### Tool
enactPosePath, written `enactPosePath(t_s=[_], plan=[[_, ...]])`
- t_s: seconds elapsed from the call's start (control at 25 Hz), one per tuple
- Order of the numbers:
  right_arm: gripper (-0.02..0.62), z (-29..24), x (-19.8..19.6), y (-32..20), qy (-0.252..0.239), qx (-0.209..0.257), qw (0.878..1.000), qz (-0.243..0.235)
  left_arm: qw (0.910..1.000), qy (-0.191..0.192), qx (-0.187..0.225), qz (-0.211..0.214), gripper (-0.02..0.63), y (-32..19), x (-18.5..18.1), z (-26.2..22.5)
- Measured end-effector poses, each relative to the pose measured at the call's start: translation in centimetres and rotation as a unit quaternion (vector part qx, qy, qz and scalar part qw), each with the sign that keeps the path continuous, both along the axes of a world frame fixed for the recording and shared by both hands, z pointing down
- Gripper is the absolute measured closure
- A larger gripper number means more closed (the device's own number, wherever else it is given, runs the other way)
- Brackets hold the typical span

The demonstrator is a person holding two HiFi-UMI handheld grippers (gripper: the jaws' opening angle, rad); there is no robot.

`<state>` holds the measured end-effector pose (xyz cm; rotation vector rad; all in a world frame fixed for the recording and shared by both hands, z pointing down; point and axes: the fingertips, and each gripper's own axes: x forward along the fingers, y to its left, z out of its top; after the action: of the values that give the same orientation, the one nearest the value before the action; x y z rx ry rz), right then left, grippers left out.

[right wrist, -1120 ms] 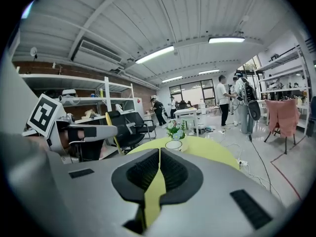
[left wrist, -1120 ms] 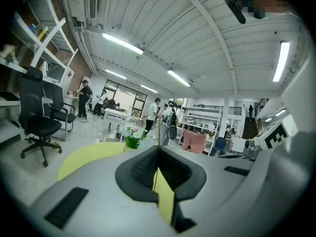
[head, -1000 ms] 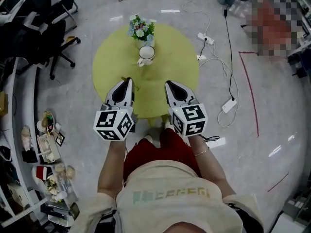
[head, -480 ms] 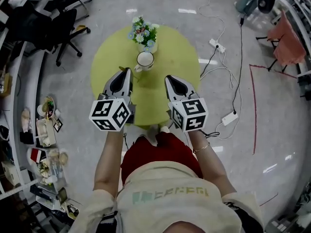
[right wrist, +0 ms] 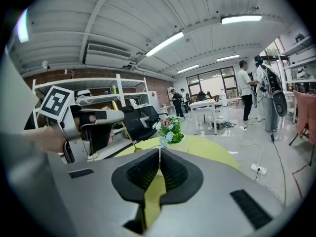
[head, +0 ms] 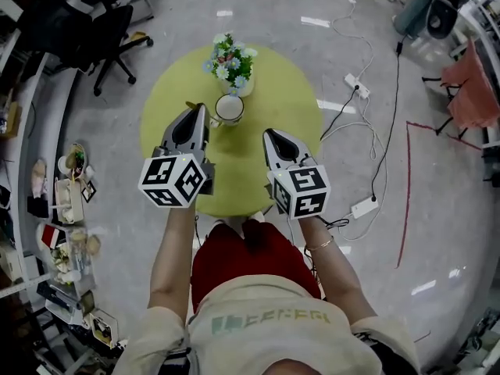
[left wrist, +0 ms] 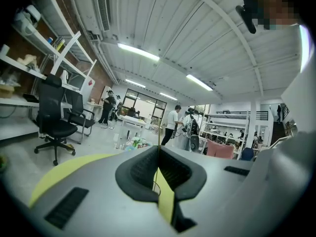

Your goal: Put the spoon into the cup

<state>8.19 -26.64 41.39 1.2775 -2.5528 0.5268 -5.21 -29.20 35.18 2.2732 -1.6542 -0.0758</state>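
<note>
Left gripper (head: 195,114): we see its jaws pinched onto the thin gold spoon (right wrist: 123,125), just left of the cup (head: 228,109).
Right gripper (head: 273,137): jaws pressed together on nothing, over the round green table (head: 273,100).
Spoon: bowl end down, outside the cup.
Cup: white, upright, beside the flowers (head: 230,57).

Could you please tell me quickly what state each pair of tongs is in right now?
Left tongs: closed, holding the spoon.
Right tongs: closed, holding nothing.
</note>
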Motion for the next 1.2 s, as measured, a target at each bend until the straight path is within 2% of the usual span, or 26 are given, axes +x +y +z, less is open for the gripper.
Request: enactPosePath(t_s=[0.2, 0.44, 1.2], plan=[[0.558, 0.8, -0.1, -1.0, -0.003, -0.012, 1.000, -0.001, 0.9998, 0.010, 0.009, -0.013, 0.583, -1.6, -0.1, -0.2], [0.558, 1.8, -0.9, -1.9, 0.005, -0.023, 1.000, 0.007, 0.9998, 0.021, 0.002, -0.003, 0.583, -3.5, -0.4, 1.1], [0.558, 6.1, -3.6, -4.6, 0.039, -0.075, 0.996, 0.032, 0.9949, 0.066, -0.066, 0.040, 0.583, -7.7, -1.3, 8.1]])
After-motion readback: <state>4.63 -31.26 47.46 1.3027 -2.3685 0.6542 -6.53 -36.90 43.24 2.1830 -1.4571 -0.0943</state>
